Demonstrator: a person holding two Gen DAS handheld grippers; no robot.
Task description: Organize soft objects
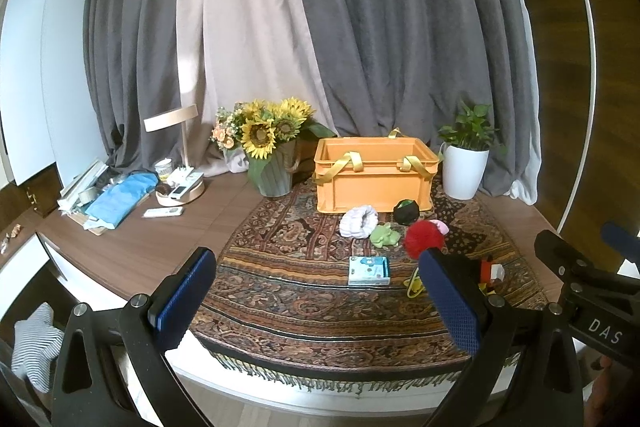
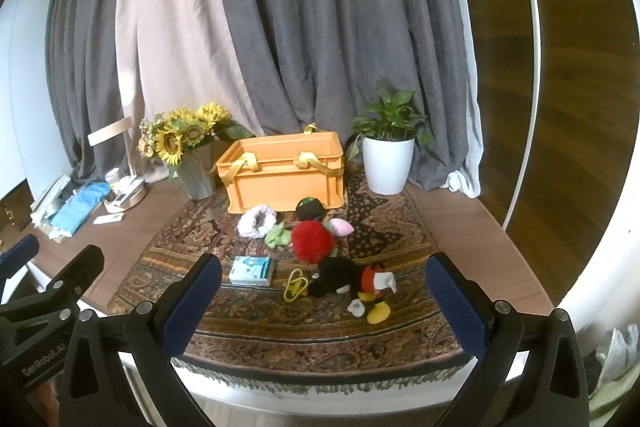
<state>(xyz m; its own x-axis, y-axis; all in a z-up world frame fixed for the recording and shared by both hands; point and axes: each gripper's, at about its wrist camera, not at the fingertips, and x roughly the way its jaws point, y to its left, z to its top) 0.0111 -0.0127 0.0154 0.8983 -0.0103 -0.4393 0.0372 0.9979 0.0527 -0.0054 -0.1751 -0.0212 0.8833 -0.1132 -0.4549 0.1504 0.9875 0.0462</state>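
Observation:
An orange crate [image 1: 374, 179] [image 2: 284, 173] with yellow straps stands at the back of the patterned rug. In front of it lie soft things: a white-lilac scrunchie [image 2: 257, 221] [image 1: 358, 222], a green frog toy [image 2: 279, 235] [image 1: 385, 235], a red pompom [image 2: 312, 241] [image 1: 424, 238], a dark ball [image 2: 309, 207] [image 1: 407, 211], a pink plush [image 2: 342, 227] and a black mouse plush [image 2: 348, 281]. My left gripper [image 1: 320, 293] and right gripper [image 2: 324, 297] are both open and empty, held above the rug's near edge.
A blue-white tissue pack [image 2: 252, 270] [image 1: 369, 270] and a yellow clip [image 2: 295, 285] lie on the rug [image 2: 260, 323]. A sunflower vase [image 2: 196, 167] and a white plant pot [image 2: 387, 163] flank the crate. A lamp [image 1: 180, 163] and clutter sit far left.

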